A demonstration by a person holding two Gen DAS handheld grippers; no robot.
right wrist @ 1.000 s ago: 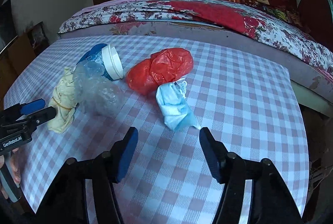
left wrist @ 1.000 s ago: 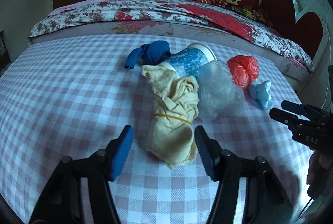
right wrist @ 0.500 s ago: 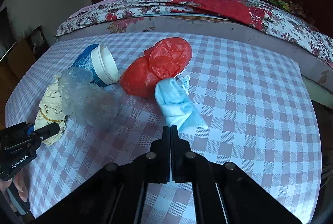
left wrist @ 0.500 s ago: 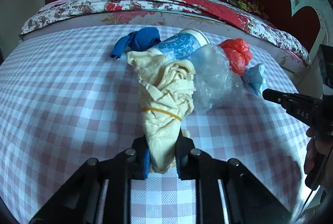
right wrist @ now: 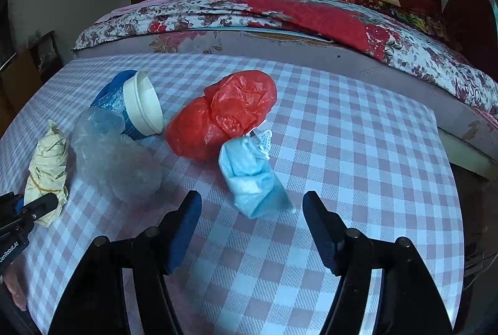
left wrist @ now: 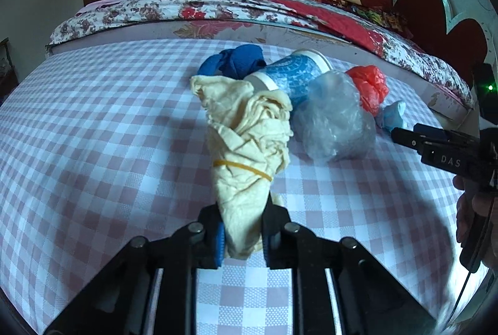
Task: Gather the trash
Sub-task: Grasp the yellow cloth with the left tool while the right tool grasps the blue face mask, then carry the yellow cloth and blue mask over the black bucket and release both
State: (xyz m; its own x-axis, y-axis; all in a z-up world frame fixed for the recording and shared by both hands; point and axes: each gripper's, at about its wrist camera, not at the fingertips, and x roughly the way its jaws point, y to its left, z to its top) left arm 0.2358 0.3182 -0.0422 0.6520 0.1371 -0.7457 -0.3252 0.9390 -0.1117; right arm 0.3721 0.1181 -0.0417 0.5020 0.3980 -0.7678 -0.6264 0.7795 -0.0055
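My left gripper is shut on the narrow end of a cream crumpled paper bundle bound with a rubber band. It lies on the checked tablecloth. Behind the bundle are a dark blue cloth, a blue paper cup on its side, a clear plastic bag and a red plastic bag. My right gripper is opening. A light blue face mask lies just ahead between its fingertips, and the pads do not touch it.
A bed with a floral cover runs along the far side of the table. The table's right edge drops off beside it. A hand holds the right gripper at the edge of the left wrist view.
The left gripper closed on the cream bundle and stays shut on it. The right gripper shut on nothing half a second ago, and has now opened again, a little nearer the mask.
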